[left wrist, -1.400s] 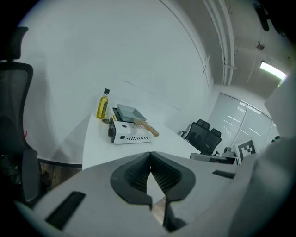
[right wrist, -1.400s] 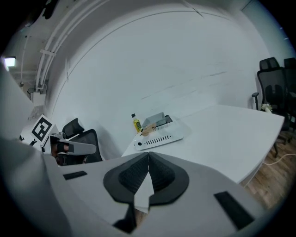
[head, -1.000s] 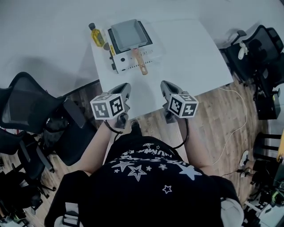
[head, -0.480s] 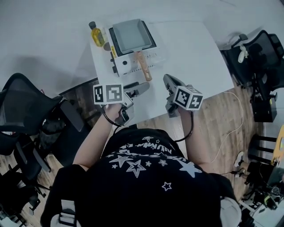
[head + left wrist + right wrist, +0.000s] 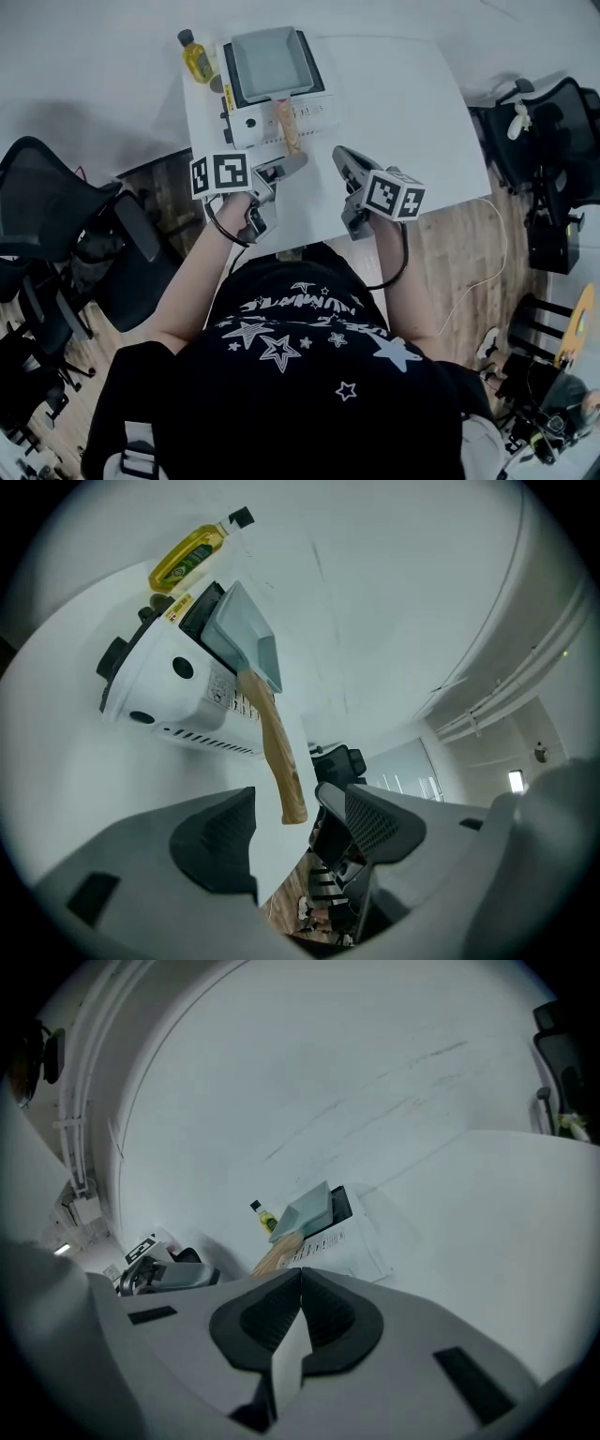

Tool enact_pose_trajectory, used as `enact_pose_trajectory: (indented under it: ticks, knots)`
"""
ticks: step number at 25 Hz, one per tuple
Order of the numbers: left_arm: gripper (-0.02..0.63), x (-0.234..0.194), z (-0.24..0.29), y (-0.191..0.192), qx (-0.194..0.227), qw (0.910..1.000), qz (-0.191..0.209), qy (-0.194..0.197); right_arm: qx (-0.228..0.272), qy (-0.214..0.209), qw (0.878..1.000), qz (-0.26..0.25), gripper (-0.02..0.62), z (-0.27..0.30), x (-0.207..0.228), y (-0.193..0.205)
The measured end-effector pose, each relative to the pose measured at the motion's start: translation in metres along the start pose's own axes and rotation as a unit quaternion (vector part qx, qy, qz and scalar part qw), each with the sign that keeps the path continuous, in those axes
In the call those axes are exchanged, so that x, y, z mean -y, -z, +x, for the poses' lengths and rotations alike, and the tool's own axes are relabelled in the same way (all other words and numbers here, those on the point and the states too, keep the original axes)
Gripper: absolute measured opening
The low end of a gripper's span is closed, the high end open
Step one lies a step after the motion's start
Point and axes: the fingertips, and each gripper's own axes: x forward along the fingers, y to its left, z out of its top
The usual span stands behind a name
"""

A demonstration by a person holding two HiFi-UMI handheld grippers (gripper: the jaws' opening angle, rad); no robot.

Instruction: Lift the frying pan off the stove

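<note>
A square grey frying pan (image 5: 269,61) sits on a white portable stove (image 5: 246,124) at the table's far left, its wooden handle (image 5: 285,127) pointing back toward me. In the left gripper view the pan (image 5: 246,635) and handle (image 5: 275,752) fill the middle. My left gripper (image 5: 285,803) is open; its jaws have just been opening, and the handle's end lies right at the fingertips, untouched by the pads. In the head view the left gripper (image 5: 284,169) sits just short of the handle. My right gripper (image 5: 342,161) is shut and empty, to the right of the handle, above the table.
A yellow oil bottle (image 5: 197,61) stands left of the stove. The white table (image 5: 403,103) stretches right of the stove. Black office chairs stand at the left (image 5: 56,216) and right (image 5: 553,122) on the wooden floor.
My left gripper has rolled onto its side, moved forward to the handle's end and opened. My right gripper has also moved forward over the table, still shut.
</note>
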Motion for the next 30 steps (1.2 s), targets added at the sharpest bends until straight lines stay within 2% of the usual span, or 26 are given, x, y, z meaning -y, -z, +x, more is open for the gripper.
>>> enact_pose_trajectory:
  ticks: [8,18,21,26,30]
  knots:
    - [0.282,-0.017,0.02,-0.013,0.025,0.9988,-0.021,-0.036,-0.043,-0.053,0.998,-0.016,0.008,0.014,0.009,-0.01]
    - [0.252,-0.022,0.028,-0.011,0.039,0.998,-0.031,-0.038,-0.077,-0.102,0.992,-0.01,0.008,0.034,0.011,-0.014]
    - [0.223,-0.024,0.029,-0.011,0.04,0.9977,-0.038,-0.039,-0.087,-0.116,0.989,-0.002,0.008,0.04,0.011,-0.011]
    - [0.114,-0.019,0.031,-0.012,0.047,0.9974,-0.051,-0.019,-0.099,-0.147,0.983,0.037,0.008,0.05,0.003,-0.01]
    - [0.1,-0.021,0.033,-0.01,0.055,0.9959,-0.071,-0.013,-0.092,-0.174,0.979,0.057,0.008,0.059,-0.007,-0.015]
